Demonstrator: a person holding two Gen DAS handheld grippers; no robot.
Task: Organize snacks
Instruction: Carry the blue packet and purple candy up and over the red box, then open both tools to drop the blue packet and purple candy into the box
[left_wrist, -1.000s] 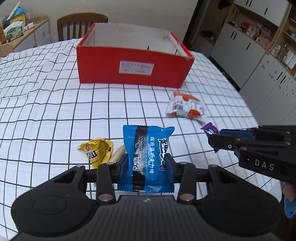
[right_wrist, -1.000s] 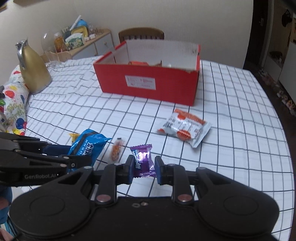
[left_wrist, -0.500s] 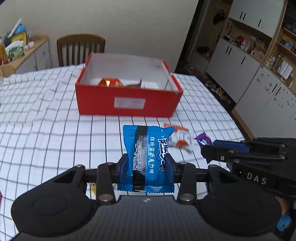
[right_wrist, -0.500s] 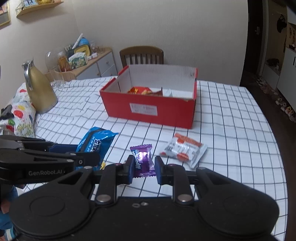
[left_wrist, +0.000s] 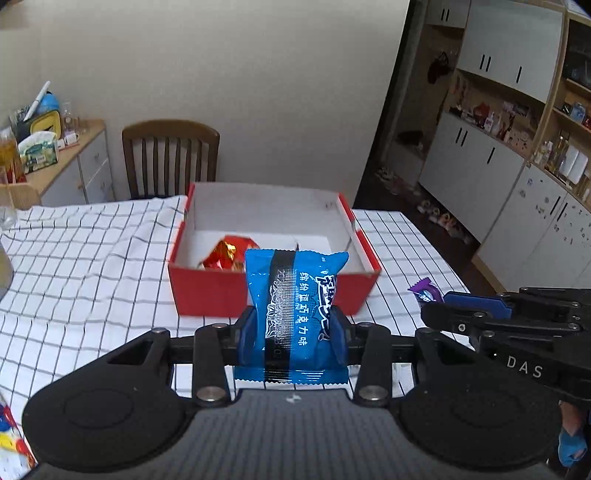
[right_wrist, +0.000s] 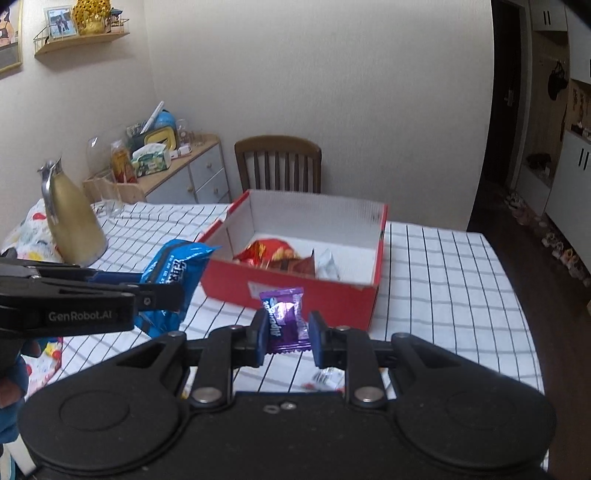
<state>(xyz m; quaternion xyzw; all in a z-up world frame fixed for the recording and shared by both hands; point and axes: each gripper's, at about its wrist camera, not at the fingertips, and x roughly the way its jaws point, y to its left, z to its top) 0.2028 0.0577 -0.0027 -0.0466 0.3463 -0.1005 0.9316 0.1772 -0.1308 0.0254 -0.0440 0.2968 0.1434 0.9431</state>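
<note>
Blue wrapper first: the left hand-held gripper (left_wrist: 293, 332) is clamped on a blue snack packet (left_wrist: 295, 310), upright at the lower centre of its own frame and lifted above the worktop (left_wrist: 92, 251), which wears a white cloth with a black grid. Seen from the right wrist, that packet (right_wrist: 173, 273) hangs at the left of the frame, just beside the near left corner of the red cardboard box (right_wrist: 295, 291). The right hand-held gripper (right_wrist: 286, 332) pinches a small purple candy (right_wrist: 284, 319) between its blue pads, in front of the box's near wall. Inside the open box lie a red foil packet (right_wrist: 267, 251) and a white packet (right_wrist: 327, 266), towards the near side. A gold jug (right_wrist: 72, 218) stands at the left of the right wrist frame, and a wooden chair (right_wrist: 279, 162) sits behind the box
</note>
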